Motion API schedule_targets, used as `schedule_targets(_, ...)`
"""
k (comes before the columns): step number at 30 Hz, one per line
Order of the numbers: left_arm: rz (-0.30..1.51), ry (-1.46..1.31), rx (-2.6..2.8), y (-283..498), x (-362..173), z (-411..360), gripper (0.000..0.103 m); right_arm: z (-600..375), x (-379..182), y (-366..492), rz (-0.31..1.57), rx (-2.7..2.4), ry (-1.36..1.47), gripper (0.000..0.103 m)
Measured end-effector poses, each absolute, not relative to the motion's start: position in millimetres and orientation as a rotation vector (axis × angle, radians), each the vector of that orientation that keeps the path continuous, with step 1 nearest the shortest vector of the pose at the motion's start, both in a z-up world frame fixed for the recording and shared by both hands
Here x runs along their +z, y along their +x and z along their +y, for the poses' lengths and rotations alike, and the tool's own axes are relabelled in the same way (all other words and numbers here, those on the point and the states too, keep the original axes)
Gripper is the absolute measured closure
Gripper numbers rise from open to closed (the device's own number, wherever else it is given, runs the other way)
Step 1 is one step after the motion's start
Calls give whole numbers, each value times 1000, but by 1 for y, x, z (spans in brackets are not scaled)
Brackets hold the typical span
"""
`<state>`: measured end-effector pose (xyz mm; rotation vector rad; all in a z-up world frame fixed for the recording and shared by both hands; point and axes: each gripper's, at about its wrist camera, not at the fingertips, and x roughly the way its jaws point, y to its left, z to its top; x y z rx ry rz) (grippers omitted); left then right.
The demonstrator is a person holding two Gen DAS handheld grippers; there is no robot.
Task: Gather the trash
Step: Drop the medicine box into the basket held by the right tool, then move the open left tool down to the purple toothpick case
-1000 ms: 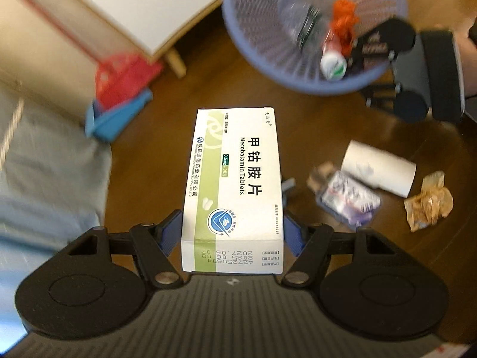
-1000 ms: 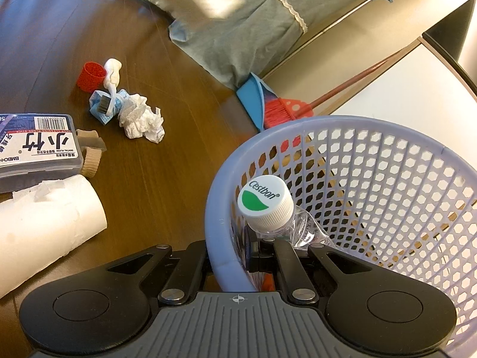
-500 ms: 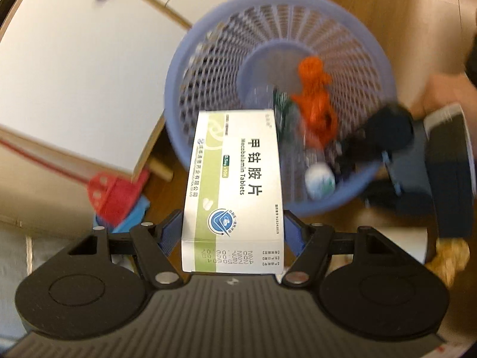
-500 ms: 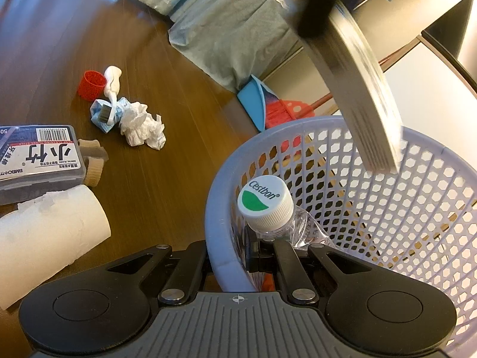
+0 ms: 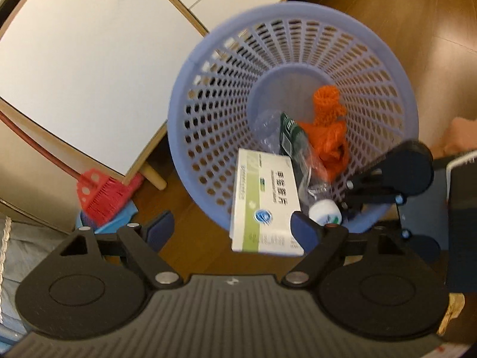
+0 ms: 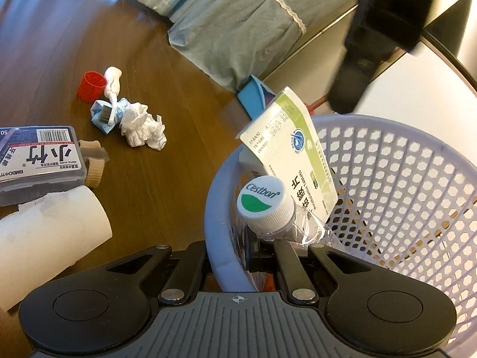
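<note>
My left gripper (image 5: 231, 228) hangs open above the purple mesh basket (image 5: 208, 104). A white and green tablet box (image 5: 265, 205) is loose between its spread fingers, tilted over the basket's near rim, with one end inside the basket (image 6: 402, 179). The box (image 6: 295, 152) leans beside a clear bottle with a white cap (image 6: 263, 201). An orange net (image 5: 328, 128) lies in the basket too. My right gripper (image 6: 232, 256) is shut on the basket's rim, one finger outside and one inside.
On the brown floor left of the basket lie a paper roll (image 6: 44, 232), a grey floss box (image 6: 38, 158), crumpled tissue (image 6: 143, 128), a toothbrush (image 6: 111, 95) and a red cap (image 6: 91, 85). A red brush in a blue dustpan (image 5: 101, 200), white cabinets (image 5: 89, 53) and grey cloth (image 6: 232, 38) stand behind.
The left gripper swung over the basket and opened. The tablet box left its fingers and tipped into the basket. The right gripper kept its hold on the rim.
</note>
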<state>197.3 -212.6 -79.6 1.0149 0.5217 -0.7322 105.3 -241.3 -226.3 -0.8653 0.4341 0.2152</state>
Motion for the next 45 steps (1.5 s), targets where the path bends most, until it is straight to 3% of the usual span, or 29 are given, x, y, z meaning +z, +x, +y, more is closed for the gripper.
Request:
schedule_targets(6, 551, 912, -682, 191, -63, -181, 20, -241, -228, 106, 435, 213, -858, 100)
schedule_targets(11, 691, 841, -571, 177, -75, -123, 21, -241, -227, 107, 436, 213, -855, 100)
schedule_targets(18, 970, 602, -433, 145, -123, -48, 37, -241, -227, 108, 438, 213, -857, 100)
schedule_targets(22, 1067, 505, -434, 131, -152, -44, 49, -242, -227, 106, 439, 214, -863, 100)
schedule_targets(30, 1128, 428, -472, 127, -177, -77, 49, -242, -228, 104, 438, 214, -872, 100)
schedule_targets(34, 1159, 363, -463, 136, -184, -88, 42, -242, -228, 104, 438, 213, -870, 100)
schedule_targets(41, 1209, 241, -432, 160, -202, -97, 42, -242, -228, 104, 438, 213, -872, 100)
schedule_targets(43, 1228, 244, -420, 164, -211, -100, 36, -242, -228, 104, 438, 214, -871, 99)
schedule_targets(45, 1248, 263, -408, 167, -216, -102, 40, -242, -228, 104, 438, 214, -871, 100)
